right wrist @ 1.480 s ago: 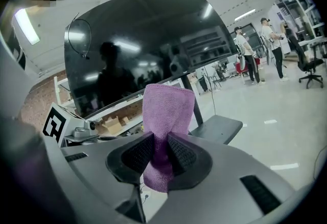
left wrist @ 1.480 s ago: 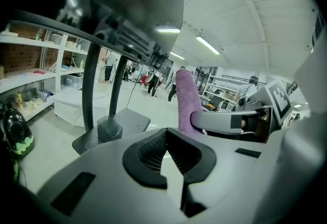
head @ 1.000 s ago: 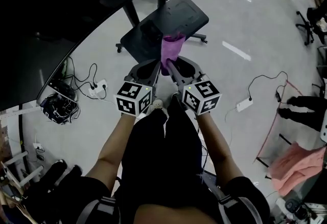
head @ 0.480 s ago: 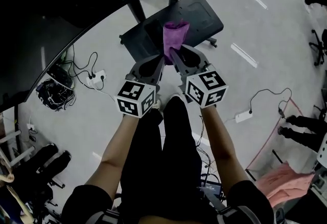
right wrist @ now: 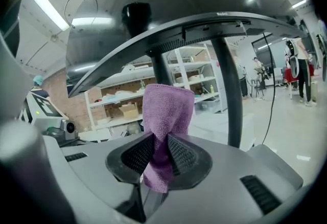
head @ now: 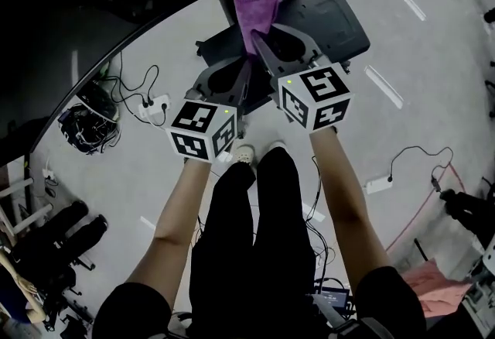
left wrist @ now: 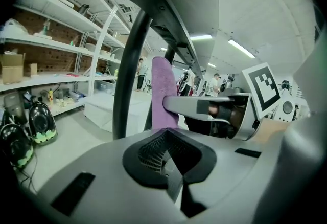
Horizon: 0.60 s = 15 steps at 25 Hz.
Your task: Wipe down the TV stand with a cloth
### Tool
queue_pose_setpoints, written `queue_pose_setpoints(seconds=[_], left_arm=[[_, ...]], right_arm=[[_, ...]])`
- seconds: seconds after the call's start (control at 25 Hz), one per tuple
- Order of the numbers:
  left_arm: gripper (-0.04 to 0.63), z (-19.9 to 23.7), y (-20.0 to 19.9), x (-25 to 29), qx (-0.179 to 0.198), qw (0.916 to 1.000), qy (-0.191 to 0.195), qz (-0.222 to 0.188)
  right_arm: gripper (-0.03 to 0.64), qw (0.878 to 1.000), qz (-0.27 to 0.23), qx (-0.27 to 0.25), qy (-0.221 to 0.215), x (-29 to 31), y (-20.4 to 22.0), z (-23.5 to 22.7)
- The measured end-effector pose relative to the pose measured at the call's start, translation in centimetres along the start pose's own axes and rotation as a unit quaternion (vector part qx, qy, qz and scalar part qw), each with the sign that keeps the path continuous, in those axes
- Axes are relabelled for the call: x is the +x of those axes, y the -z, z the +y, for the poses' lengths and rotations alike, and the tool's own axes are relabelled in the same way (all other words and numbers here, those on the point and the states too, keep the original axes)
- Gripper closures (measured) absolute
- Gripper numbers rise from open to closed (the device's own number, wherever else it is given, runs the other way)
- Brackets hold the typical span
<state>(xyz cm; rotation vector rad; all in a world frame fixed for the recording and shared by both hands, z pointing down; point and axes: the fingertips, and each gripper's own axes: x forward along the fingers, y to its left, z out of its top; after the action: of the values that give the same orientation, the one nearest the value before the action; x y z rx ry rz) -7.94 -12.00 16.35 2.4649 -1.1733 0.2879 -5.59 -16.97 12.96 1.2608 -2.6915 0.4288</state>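
Note:
A purple cloth (head: 257,8) stands up out of my right gripper (head: 260,39), which is shut on its lower end. The cloth (right wrist: 166,115) hangs in the air in front of the TV stand's dark poles (right wrist: 232,95), under the curved screen (right wrist: 204,28). The stand's dark base plate (head: 336,12) lies on the floor below and to the right of the cloth. My left gripper (head: 241,76) is just left of and behind the right one, shut with nothing in it. In the left gripper view the cloth (left wrist: 163,90) and the right gripper's finger (left wrist: 204,105) show beside a pole (left wrist: 127,74).
Cables and a power strip (head: 151,107) lie on the floor at the left, beside a cable bundle (head: 85,128). Another power strip (head: 377,185) lies at the right, and a pink cloth (head: 433,283) at the bottom right. Shelves (left wrist: 51,49) stand beyond the stand.
Both grippers have moved forward and up towards the stand's poles. The cloth, still in the right gripper, has gone from over the base plate to up near the poles.

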Motion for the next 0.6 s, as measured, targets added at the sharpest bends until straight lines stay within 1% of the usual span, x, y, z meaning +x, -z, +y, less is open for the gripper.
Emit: queue_pose_setpoints(seconds=[0.2, 0.44, 0.6], left_arm=[[0.588, 2.7, -1.3, 0.7, 0.0, 0.9997, -0.013, -0.022], [0.588, 5.1, -3.8, 1.3, 0.02, 0.9983, -0.024, -0.049], [0.588, 6.0, -5.4, 1.6, 0.028, 0.9971, -0.032, -0.063]], right_arm=[[0.522, 0.999, -0.012, -0.031, -0.007, 3.4, -1.4, -0.2], [0.522, 0.993, -0.048, -0.107, 0.014, 6.0, -4.5, -1.3], [0.522, 0.991, -0.066, -0.119, 0.005, 6.7, -6.6, -1.4]])
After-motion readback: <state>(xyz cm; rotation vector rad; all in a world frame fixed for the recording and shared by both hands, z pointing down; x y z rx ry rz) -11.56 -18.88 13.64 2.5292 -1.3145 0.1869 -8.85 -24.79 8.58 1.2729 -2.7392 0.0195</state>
